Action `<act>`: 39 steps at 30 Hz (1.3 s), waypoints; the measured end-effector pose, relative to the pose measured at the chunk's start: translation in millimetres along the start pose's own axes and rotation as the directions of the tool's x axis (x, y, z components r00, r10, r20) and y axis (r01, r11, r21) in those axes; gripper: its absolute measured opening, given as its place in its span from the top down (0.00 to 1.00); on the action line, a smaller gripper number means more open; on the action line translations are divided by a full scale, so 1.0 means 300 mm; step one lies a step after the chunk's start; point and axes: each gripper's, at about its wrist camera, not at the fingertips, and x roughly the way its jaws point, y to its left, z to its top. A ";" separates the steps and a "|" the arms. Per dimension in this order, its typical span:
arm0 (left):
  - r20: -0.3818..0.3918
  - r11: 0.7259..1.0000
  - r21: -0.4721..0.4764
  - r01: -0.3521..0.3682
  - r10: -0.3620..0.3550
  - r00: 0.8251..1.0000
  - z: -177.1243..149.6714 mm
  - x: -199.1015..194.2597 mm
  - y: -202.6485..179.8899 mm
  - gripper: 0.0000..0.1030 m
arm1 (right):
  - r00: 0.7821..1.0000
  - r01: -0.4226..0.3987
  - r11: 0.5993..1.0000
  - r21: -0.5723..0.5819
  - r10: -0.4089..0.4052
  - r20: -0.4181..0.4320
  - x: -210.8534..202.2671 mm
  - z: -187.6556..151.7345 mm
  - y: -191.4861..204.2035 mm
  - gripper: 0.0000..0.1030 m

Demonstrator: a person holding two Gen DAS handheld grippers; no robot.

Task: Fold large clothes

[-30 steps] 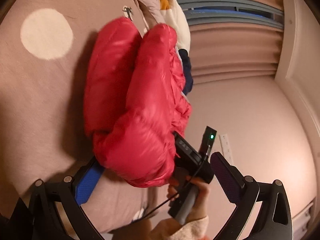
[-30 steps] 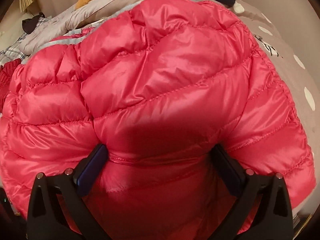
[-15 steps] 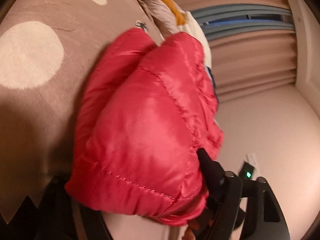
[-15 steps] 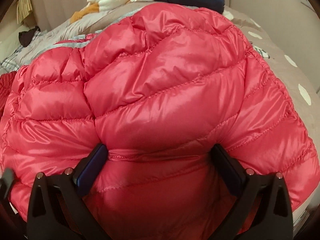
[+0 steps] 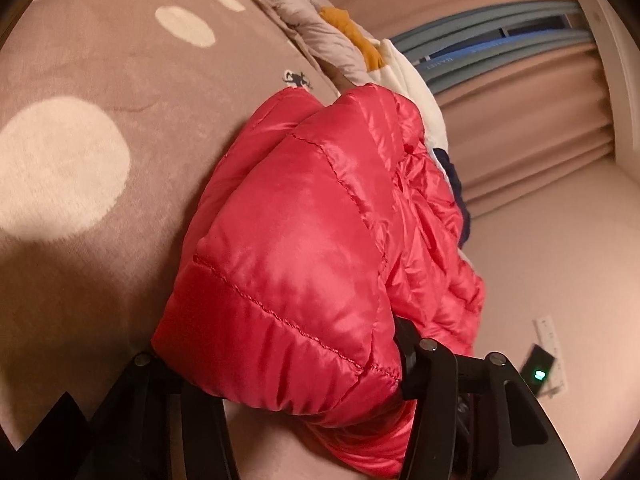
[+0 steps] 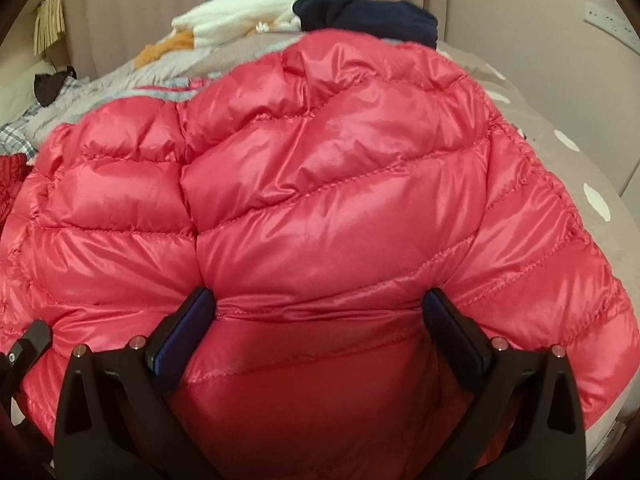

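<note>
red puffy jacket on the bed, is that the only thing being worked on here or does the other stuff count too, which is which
In the job:
- red down jacket
- left gripper, jaws just closing, jacket fold between them
- right gripper, clamped on the jacket

Just lying about:
- navy garment
- cream garment
- spotted bedcover
- curtains

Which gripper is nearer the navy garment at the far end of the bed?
Unclear. Both the left gripper and the right gripper grip the red jacket's near end; the navy garment lies beyond it.

Your view: bed under a taupe cover (image 5: 120,92) with cream dots. Beige pleated curtains (image 5: 532,128) behind, grey-blue panel (image 5: 480,46) between them. Pale floor (image 5: 560,264). Warm, dim light.
</note>
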 end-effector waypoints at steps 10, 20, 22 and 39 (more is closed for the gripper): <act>-0.094 0.987 -0.106 0.124 -0.134 0.986 0.045 0.018 0.061 0.46 | 0.987 -0.045 0.971 0.236 0.007 0.161 -0.277 -0.002 -0.277 0.00; -0.022 0.992 -0.080 0.096 -0.098 0.995 0.026 -0.006 0.048 0.52 | 1.000 -0.024 0.867 0.497 0.014 0.025 -0.144 -0.110 -0.489 0.00; -0.012 0.996 -0.055 0.074 -0.075 0.997 0.022 -0.016 0.036 0.53 | 0.998 -0.064 0.840 0.539 0.048 0.044 -0.126 -0.135 -0.505 0.00; 0.258 0.996 0.027 -0.086 0.076 0.963 0.102 -0.315 0.041 0.61 | 0.961 -0.257 0.826 0.502 0.272 0.044 -0.031 -0.079 -0.304 0.00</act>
